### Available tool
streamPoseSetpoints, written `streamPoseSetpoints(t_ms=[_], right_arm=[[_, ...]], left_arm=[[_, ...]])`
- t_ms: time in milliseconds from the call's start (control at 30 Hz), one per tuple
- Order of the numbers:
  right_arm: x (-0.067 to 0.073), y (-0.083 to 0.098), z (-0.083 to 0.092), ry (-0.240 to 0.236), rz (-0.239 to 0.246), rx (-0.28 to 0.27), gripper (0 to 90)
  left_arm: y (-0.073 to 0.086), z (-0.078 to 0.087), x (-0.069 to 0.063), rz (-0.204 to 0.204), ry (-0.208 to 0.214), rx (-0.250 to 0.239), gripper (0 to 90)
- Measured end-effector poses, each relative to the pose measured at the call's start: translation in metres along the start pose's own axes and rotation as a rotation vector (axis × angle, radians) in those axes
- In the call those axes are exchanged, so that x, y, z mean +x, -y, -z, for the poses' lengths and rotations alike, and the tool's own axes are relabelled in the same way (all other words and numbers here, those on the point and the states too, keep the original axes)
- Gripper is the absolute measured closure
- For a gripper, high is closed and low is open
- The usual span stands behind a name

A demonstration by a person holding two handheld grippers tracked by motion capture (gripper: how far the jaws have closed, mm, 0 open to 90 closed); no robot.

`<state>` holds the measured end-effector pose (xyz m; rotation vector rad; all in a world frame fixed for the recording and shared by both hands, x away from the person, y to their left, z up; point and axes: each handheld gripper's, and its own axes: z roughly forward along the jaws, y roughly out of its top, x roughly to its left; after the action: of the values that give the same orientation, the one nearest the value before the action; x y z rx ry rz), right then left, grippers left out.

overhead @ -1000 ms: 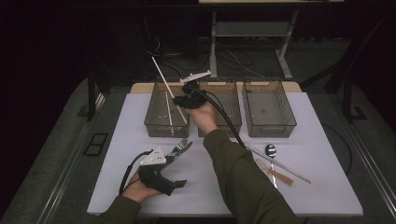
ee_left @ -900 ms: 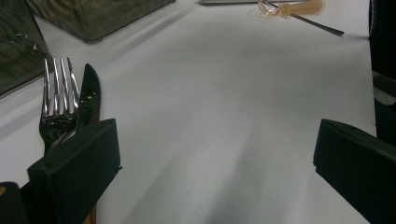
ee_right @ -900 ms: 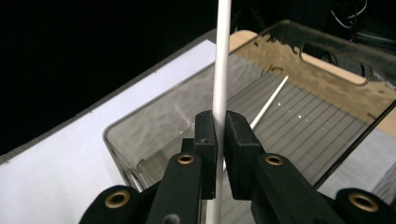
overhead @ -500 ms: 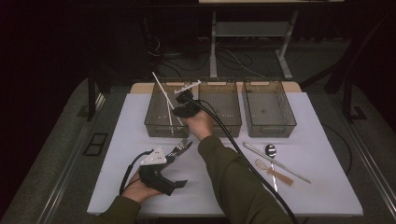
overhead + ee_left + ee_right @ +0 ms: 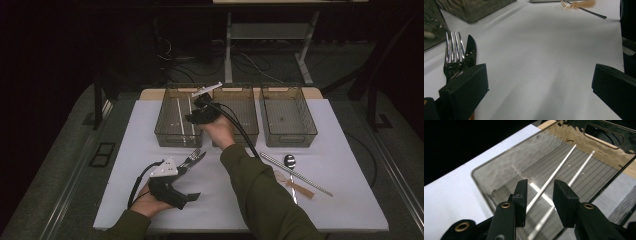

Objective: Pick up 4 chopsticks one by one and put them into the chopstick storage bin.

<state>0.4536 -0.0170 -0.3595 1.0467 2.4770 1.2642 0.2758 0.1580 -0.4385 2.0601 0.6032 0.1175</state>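
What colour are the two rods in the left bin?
Silvery metal rods, clearest in the right gripper view.

A lab-like test bench: white table (image 5: pixel 125 150), dark surroundings, floor cables (image 5: pixel 200 55), metal frame legs (image 5: pixel 228 45).

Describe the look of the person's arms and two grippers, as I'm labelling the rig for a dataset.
Both forearms wear olive-green sleeves. Each hand carries a black gripper: the left gripper and the right gripper each bear a pale grey three-cornered plate and trail a black cable. The jaws are blocky black pads, with brass-coloured rivets behind them.
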Motion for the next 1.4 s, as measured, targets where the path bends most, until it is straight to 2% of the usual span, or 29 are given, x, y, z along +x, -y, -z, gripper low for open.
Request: streamPoseSetpoints(t_ms=[333, 567, 700, 1067, 1400], right_arm=[[-0.008, 0.014, 0.037, -0.062, 0.041, 0.004, 54.8], [-0.018, 0.027, 0.069, -0.076, 0.074, -0.014, 50.7], [-0.025, 0.035, 0.083, -0.078, 0.074, -0.030, 49.6], [-0.038, 0.060, 0.113, -0.105, 0.094, -0.026, 44.8], [-0.046, 0.081, 0.135, -0.101, 0.095, -0.048, 41.7]], left_arm=[[0.000, 0.002, 0.000, 0.001, -0.002, -0.004, 0.0], [0.000, 0.001, 0.000, 0.003, -0.003, -0.005, 0.0], [0.000, 0.002, 0.000, 0.005, -0.006, -0.007, 0.0], [0.000, 0.002, 0.000, 0.009, -0.010, -0.001, 0.0], [0.001, 0.001, 0.001, 0.017, -0.013, -0.003, 0.0]])
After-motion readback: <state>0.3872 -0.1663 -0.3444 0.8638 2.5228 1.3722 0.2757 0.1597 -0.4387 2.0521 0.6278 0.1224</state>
